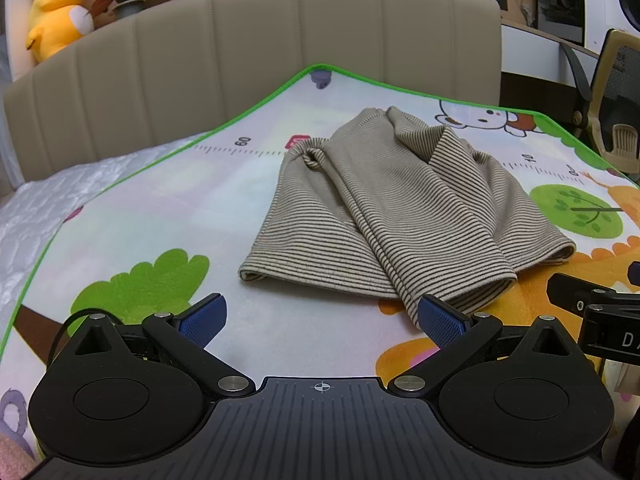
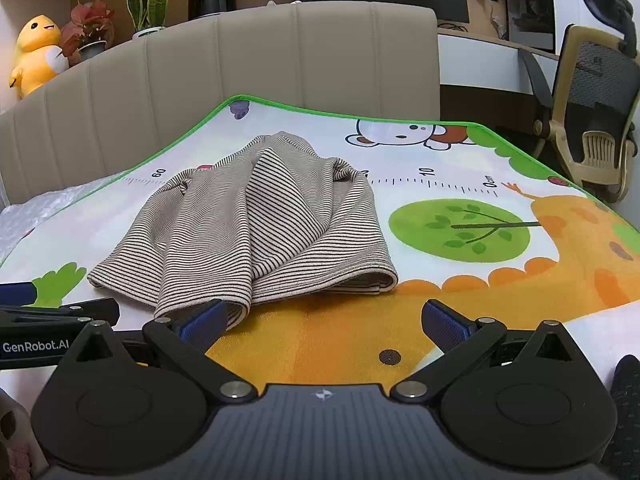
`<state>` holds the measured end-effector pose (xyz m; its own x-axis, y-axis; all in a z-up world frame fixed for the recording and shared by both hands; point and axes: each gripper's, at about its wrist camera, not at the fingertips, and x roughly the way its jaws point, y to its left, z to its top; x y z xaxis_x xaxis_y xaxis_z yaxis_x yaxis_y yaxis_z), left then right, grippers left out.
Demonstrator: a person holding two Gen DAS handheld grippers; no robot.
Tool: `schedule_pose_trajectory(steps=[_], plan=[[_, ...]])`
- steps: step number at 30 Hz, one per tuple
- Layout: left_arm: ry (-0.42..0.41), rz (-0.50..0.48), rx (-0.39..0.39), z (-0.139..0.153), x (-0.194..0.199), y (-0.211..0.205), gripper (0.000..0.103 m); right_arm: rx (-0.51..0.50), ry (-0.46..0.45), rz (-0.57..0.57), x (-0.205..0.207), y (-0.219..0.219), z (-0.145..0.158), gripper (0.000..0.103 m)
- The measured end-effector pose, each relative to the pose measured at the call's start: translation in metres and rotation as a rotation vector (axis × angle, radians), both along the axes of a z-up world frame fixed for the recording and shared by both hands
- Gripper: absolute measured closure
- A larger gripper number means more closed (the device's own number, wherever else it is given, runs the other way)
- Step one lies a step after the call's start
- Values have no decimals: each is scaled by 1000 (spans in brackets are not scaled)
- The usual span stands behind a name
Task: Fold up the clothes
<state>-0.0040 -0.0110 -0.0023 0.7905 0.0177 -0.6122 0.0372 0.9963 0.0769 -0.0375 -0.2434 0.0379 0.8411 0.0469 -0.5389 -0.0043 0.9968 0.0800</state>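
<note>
Striped beige fabric: a rumpled garment (image 1: 384,216) lies mid-mat on a green-edged play mat (image 1: 132,216), bare mat open on both sides and a padded headboard (image 2: 240,64) behind. The left gripper (image 1: 322,320) and right gripper (image 2: 322,322) hang at its near hem, fingers spread wide, holding nothing. No containers show.

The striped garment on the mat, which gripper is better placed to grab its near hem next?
Probably the left gripper: it is open and faces the striped garment squarely. The right gripper, also open, faces mostly bare mat.
</note>
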Motion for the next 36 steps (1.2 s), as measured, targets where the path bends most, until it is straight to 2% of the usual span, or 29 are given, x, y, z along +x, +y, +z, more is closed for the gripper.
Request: schedule_pose_trajectory(steps=[10,19,22,26,30,36], plan=[[2,8,-6,1,1,1,0,14,-13,-8,0,-1,-1,0],[50,23,-39,3,6,7,0,44,-17,19,1,-3,1,0],[87,15,-34,3,12,7,0,60,33,70,7,-3,0,0],[145,-14,-21,2,25,5,0,148,142,100,23,-8,-7,0],[172,-41,-77,8,44,11,0,121,146,133,31,-3,-4,0],[131,-77,-108,20,96,25,0,85,116,111,68,-7,9,0]])
